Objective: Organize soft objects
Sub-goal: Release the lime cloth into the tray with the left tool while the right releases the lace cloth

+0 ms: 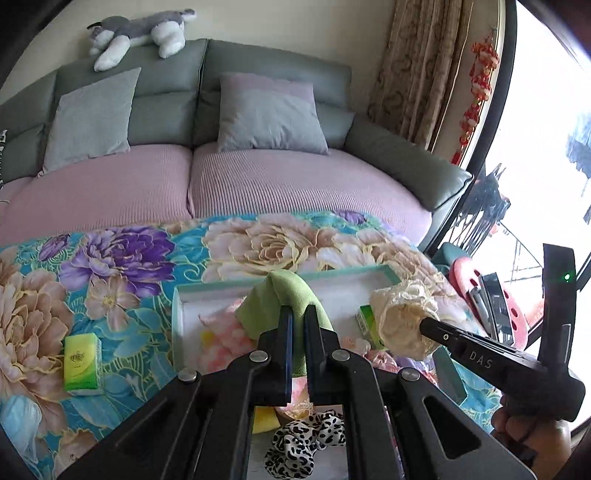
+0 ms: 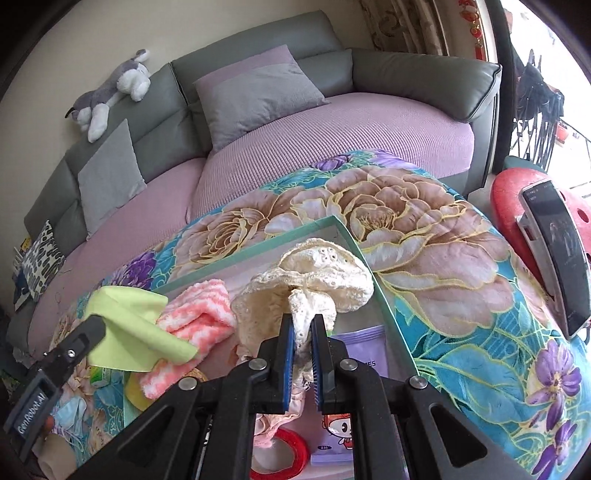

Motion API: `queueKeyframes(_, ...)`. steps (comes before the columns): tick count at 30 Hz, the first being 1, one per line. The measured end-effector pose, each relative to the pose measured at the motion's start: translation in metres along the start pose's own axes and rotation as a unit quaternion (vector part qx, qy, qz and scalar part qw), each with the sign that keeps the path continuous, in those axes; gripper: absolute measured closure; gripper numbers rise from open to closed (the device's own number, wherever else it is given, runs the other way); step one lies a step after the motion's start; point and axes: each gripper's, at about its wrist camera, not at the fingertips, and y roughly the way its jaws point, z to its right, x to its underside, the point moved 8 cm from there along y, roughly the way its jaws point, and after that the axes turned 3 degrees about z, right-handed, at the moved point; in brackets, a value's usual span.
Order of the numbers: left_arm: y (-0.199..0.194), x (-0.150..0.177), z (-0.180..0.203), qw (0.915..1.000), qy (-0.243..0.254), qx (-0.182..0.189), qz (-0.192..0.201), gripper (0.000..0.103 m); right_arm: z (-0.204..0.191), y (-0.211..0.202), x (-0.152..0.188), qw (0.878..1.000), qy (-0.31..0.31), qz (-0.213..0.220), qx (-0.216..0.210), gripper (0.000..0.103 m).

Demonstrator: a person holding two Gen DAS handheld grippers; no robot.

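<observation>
The left gripper [image 1: 298, 314] has its fingers [image 1: 285, 332] closed on a green cloth [image 1: 284, 299], which rises in a fold above the tips at the centre of the left wrist view; the right gripper [image 2: 303, 325] has its fingers [image 2: 286, 339] clamped on a cream lace cloth [image 2: 314, 273], which billows above the tips at the centre of the right wrist view; both cloths hang over a shallow box with a teal rim [image 1: 236, 284], in which a pink-and-white fluffy towel [image 2: 192, 310] lies just left of the lace; a purple packet [image 2: 364, 347] lies below the lace in the lower centre; a leopard-print scrunchie [image 1: 306, 439] shows at the bottom of the left wrist view between the gripper's arms; a green tissue pack [image 1: 82, 363] lies at left on the floral blanket [image 1: 129, 266] covering the worktop; beyond it stands a sofa [image 1: 258, 177] with grey cushions [image 1: 269, 114], a plush husky [image 1: 140, 33] on its backrest at upper left.
</observation>
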Motion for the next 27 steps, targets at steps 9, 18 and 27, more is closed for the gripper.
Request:
queueKeyframes(9,0.042,0.04,-0.003,0.9967,0.002,-0.017,-0.08,0.097,-0.006,0.026,0.018,0.999,-0.011,-0.041,-0.002,0.094)
queueKeyframes(18,0.032,0.037,-0.008,0.9958,-0.005,-0.015,-0.09,0.037,-0.013,0.018,0.017,0.999,-0.027,-0.041,0.011,0.08)
queueKeyframes(27,-0.007,0.016,-0.051,0.9941,-0.027,-0.081,-0.066,0.01,-0.024,-0.004,0.01,0.998,-0.054,-0.02,0.031,0.024)
